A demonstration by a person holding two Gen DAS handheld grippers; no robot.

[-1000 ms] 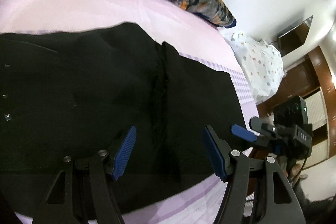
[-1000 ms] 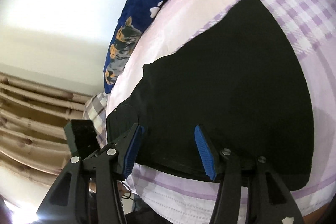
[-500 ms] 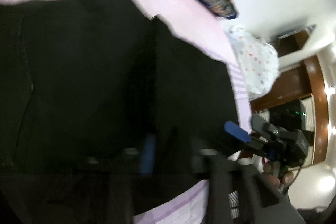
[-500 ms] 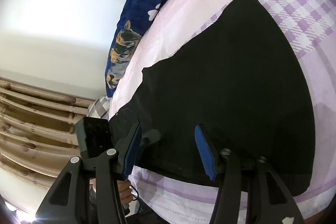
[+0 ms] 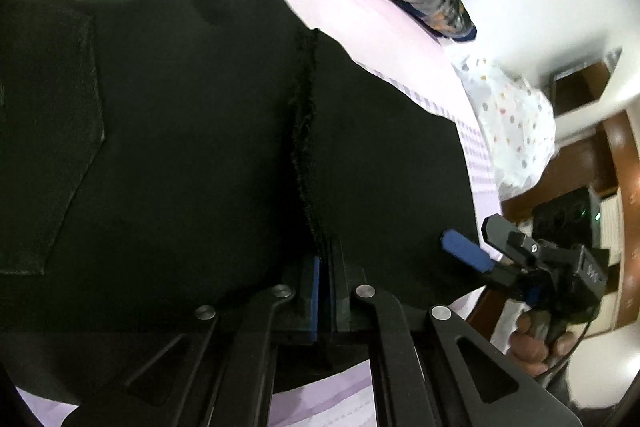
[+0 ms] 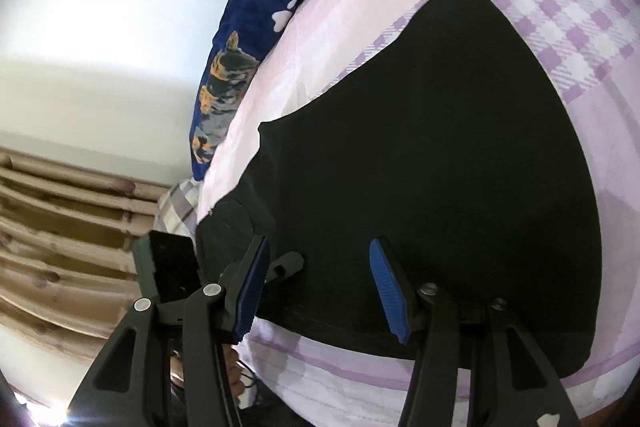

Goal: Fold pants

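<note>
Pink-and-lilac checked bedsheet [image 6: 580, 7] has the black fabric pants [image 5: 192, 147] spread flat on it, left gripper [image 5: 325, 291] clamped on their near edge in its own view, while only the right view shows the right gripper [image 6: 320, 283] gaping wide, holding nothing.

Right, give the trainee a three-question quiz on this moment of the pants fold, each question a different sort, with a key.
1. True or false: the left gripper is shut on the black pants.
2. Multiple choice: the pants lie on A) a wooden floor, B) a pink and purple checked bedsheet, C) a glass table.
3. Fill in: the right gripper is ____, its blue pads apart over the near edge of the pants.

Key: 1 true, it pinches the fabric at the fuzzy seam. 2 B. 3 open.
</note>
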